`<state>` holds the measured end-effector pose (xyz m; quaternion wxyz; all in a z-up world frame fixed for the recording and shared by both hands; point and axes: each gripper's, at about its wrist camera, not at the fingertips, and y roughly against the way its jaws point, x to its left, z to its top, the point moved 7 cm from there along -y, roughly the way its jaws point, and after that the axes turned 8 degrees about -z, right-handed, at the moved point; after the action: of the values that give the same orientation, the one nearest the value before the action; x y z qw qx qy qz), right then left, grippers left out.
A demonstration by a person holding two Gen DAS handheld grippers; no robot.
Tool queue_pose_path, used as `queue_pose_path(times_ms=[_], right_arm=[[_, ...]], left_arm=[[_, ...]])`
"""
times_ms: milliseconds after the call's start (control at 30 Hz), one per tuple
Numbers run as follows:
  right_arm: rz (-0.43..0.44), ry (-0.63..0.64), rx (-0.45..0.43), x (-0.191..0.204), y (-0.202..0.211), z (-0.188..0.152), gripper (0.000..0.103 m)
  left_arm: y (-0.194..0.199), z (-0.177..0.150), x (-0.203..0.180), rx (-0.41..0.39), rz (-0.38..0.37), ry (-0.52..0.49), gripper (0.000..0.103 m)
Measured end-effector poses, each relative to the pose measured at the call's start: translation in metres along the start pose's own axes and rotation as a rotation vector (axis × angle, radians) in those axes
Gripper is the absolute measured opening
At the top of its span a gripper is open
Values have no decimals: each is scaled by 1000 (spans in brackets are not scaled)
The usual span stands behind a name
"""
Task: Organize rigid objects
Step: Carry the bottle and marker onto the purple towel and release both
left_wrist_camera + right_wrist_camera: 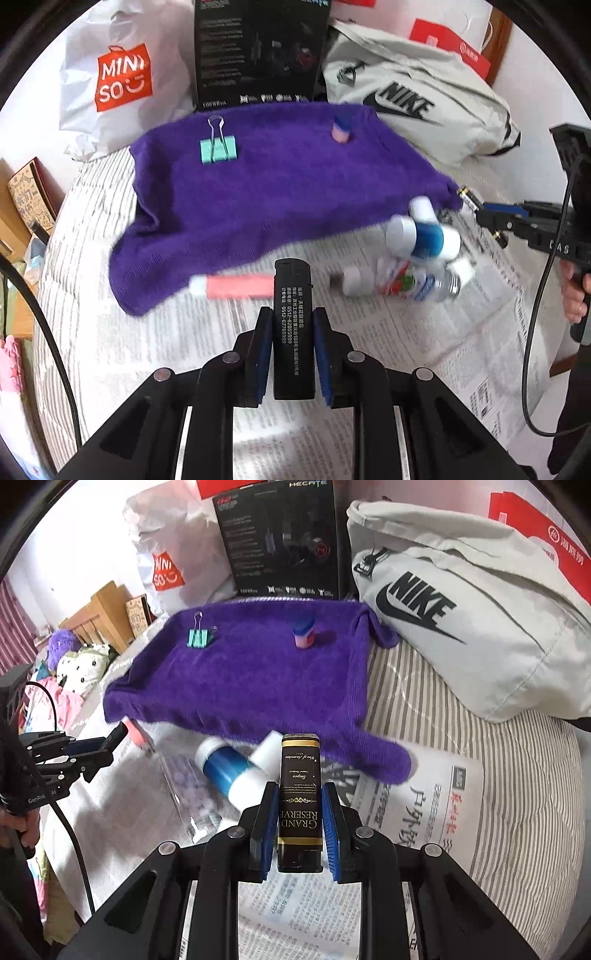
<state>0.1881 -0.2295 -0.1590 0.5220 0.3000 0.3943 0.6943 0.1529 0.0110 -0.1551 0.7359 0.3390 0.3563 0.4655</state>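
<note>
on a bed spread with newspaper (424, 350), a person works two hand-held grippers, each clamped on a lighter. at left, the left gripper (291, 354) pinches a black lighter (292, 325) across its narrow sides, low on the body, its cap end pointing forward over the paper toward the purple towel (277, 192). the lighter looks light, stiff and smooth-skinned, so it could slide between the blue pads (263, 354); a mid-body hold across the flat sides seems safest, well away from the cap. ahead of it lies a pink tube (236, 287), half on the towel's near edge, and to its right a loose heap of small bottles (417, 254), blurred, hard-shelled and likely to roll. farther back on the towel stand a green binder clip (218, 147) and a small pink-and-blue cap (341, 130), well apart from each other.

at right, the right gripper (300, 830) grips a black-and-gold lighter (299, 805) the same way, jaws narrow against its sides around the lower half, its top standing up near the towel's (251, 679) front hem. a blue-and-white bottle (232, 771) lies just left of that lighter on the newspaper (436, 812). both lighters sit centred between their pads, held clear of the bed. whether they are bound for the towel cannot be told, though it looks the likely sorting ground.
</note>
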Motion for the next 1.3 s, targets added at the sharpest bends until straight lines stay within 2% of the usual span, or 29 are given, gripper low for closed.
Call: queue_pose_path(times_ms=[333,567,867,1000,1300], right_arm=[[-3,11,-13,9,-7,38,23],[-23,1,-6,9,-29,65,23],[-68,-21,23,-1,-77,102,23],[-116,-14,42,-5,-104,119,23],[-119,-15,75,-6,-142,127,23]], left_arm=[[8,48,26,-63,12,20,21],[-6,74,46,-78,14,44,21],[-38,92,69,-53,18,68,21],[-51,98,85,-38,27,88,21],[-73,107,110,0,54,99,21]])
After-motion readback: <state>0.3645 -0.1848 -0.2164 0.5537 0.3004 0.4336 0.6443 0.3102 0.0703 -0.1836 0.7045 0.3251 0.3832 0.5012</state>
